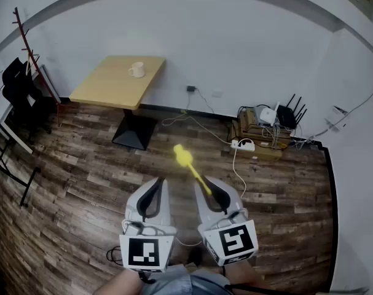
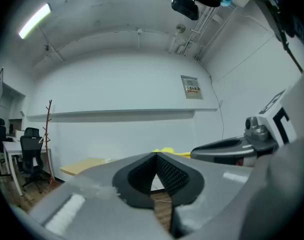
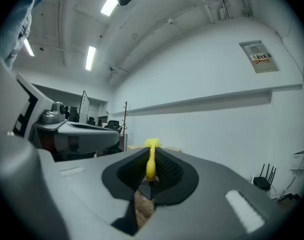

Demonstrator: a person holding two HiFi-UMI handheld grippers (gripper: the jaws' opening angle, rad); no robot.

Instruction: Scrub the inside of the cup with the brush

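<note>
Right tool (image 1: 208, 189) was closed on the yellow brush (image 1: 187, 160), with the pads clamped on the lower end of the handle. The head stood well ahead of the tips and a little to their left.

I judged the brush light, with a stiff handle and a softer head. The smooth handle could pivot in the pads once scrubbing loads it, so a hold nearer mid-handle would probably steady it.

Left tool (image 1: 157, 186) was closed, tips together, with nothing between them. It sat just beside the right tool and roughly parallel to it.

The cup (image 1: 136, 70) stood upright on the wooden surface (image 1: 106, 88), far ahead of both tools and off to their left, well apart from the brush.

I judged the cup rigid, slick and breakable. It would likely slide or tip if scrubbed unheld, so the left tool should take its wall or handle.

Both tools were held low before the body, over the plank floor, pointing forward toward the far wall.
</note>
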